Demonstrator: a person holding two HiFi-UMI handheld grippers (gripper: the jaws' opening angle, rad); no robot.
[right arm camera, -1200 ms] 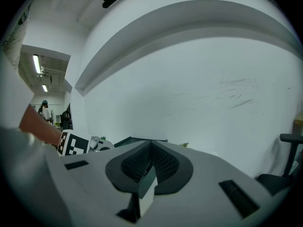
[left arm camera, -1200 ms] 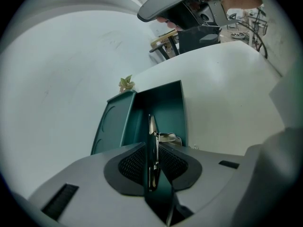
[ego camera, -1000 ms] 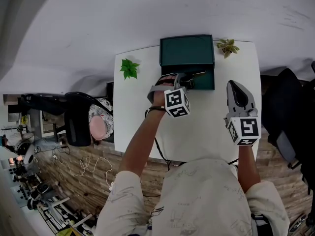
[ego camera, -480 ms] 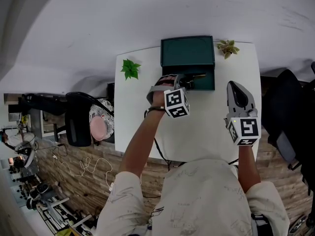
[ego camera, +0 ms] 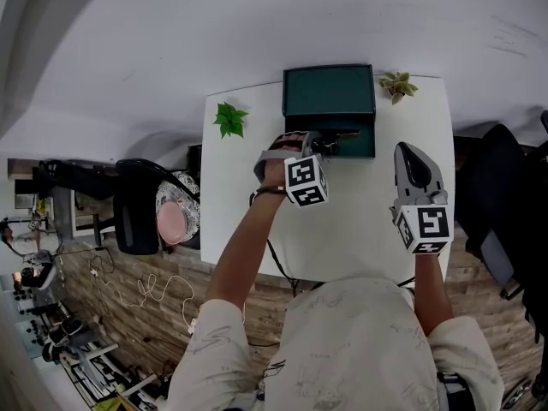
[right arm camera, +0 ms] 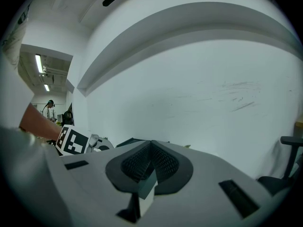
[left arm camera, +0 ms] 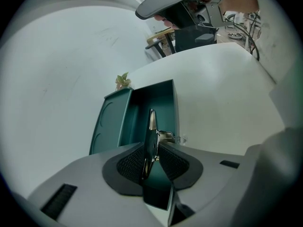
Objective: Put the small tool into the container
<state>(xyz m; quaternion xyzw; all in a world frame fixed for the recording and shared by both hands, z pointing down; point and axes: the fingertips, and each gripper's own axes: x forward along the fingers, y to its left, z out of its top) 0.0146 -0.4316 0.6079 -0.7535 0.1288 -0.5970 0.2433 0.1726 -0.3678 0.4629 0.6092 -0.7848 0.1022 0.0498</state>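
Note:
The dark teal container [ego camera: 330,92] stands open at the table's far edge, its lid tipped back; the left gripper view shows its hollow inside [left arm camera: 142,112]. My left gripper [ego camera: 325,140] hangs over its near wall, jaws pointing steeply down. The small metal tool [left arm camera: 150,136] stands edge-on between the pads, which still touch it, and its end [ego camera: 345,134] pokes out over the box. These jaws have just been opening. My right gripper [ego camera: 411,151] hovers to the right, above the table, shut with nothing in it [right arm camera: 150,148].
The white table [ego camera: 360,221] carries a green leaf sprig [ego camera: 228,118] at its far left and a small potted plant [ego camera: 396,83] right of the container. A black chair [ego camera: 137,204] stands left of the table, another [ego camera: 501,187] on its right.
The left gripper and the tool have barely shifted over the container. The right gripper has kept still.

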